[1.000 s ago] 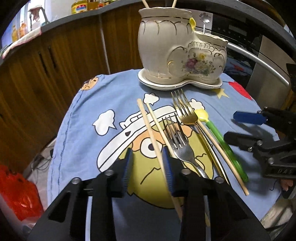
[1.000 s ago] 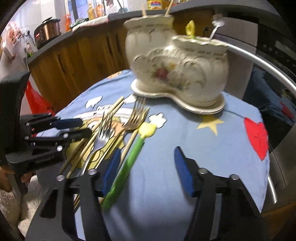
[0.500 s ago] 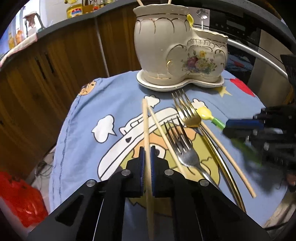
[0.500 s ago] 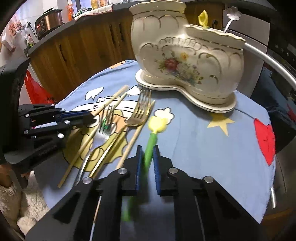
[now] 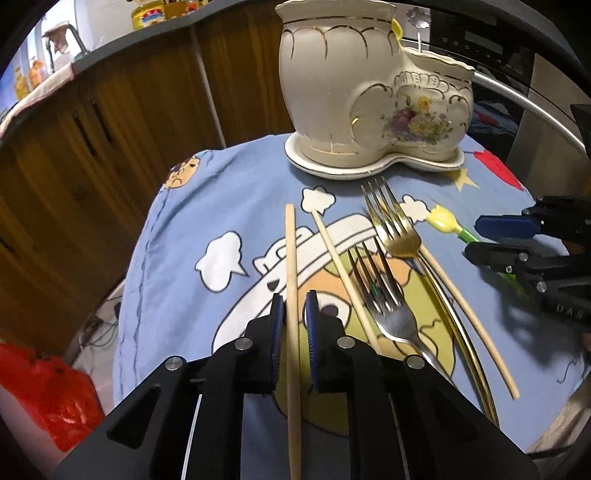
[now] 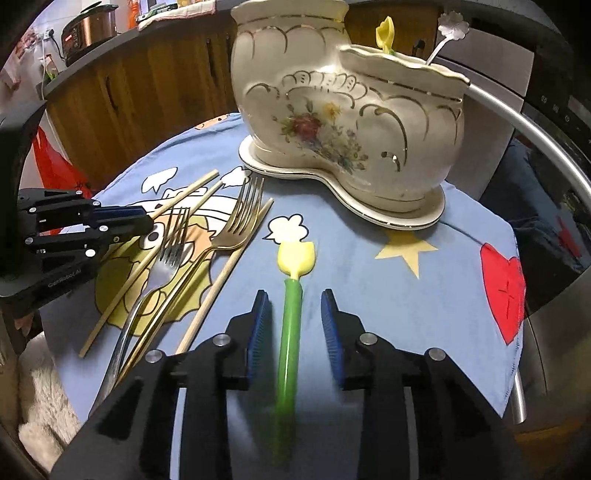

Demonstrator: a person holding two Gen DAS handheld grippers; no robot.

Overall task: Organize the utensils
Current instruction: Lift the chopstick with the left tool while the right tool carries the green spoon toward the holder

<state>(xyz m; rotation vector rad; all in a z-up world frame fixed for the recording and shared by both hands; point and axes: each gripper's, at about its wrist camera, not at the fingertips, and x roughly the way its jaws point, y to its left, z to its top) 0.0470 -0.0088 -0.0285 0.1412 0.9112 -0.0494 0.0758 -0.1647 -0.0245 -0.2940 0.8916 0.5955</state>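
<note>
My left gripper (image 5: 294, 308) is shut on a wooden chopstick (image 5: 291, 266) and holds it over the blue cartoon cloth (image 5: 177, 229). A second chopstick (image 5: 340, 266), a silver fork (image 5: 384, 295), a gold fork (image 5: 395, 229) and a third chopstick (image 5: 469, 302) lie to its right. My right gripper (image 6: 295, 310) is open, its jaws on either side of the green-stemmed yellow tulip utensil (image 6: 290, 325), which lies between them without touching. The cream boot-shaped ceramic holder (image 6: 347, 110) stands at the back on its saucer; it also shows in the left wrist view (image 5: 369, 85).
The holder has a yellow tulip utensil (image 6: 385, 35) and a silver flower-topped one (image 6: 448, 31) in its low part. Wooden cabinets (image 5: 110, 129) stand behind, an oven with a steel handle (image 6: 535, 140) to the right. A red bag (image 5: 48, 398) lies on the floor at left.
My left gripper closed on the chopstick and keeps it held. My right gripper closed on the green tulip utensil half a second ago and has now opened again around it.
</note>
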